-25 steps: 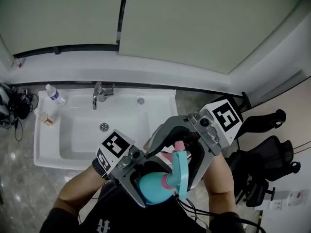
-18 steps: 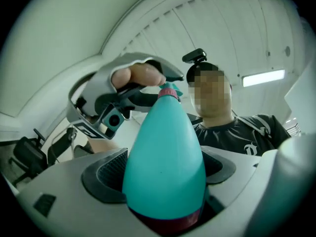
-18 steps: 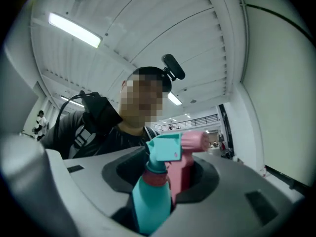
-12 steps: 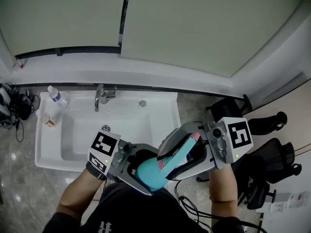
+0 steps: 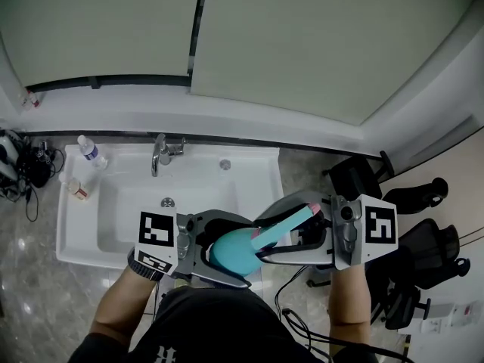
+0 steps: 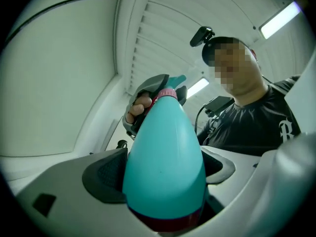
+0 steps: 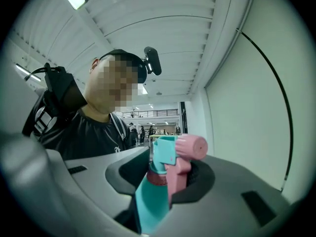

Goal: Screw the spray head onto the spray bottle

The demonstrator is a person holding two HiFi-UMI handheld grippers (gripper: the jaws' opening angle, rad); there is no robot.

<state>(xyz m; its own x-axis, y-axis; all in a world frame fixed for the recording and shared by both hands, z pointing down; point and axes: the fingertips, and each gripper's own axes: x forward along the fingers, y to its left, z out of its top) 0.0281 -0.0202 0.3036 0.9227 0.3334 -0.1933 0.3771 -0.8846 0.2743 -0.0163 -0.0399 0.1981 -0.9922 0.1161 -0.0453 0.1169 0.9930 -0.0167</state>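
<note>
No word or number can be read anywhere. The black shirt bears a white ornate emblem, perhaps a letter, too warped to tell. The left marker cube and the right marker cube carry only black-and-white square patterns. Any print on the water bottle is too small to read.

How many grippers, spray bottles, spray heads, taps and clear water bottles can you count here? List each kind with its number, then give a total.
Grippers: 2 (left gripper, right gripper)
Spray bottle: 1
Spray head: 1
Tap: 1
Clear water bottle: 1
Total: 6
</note>
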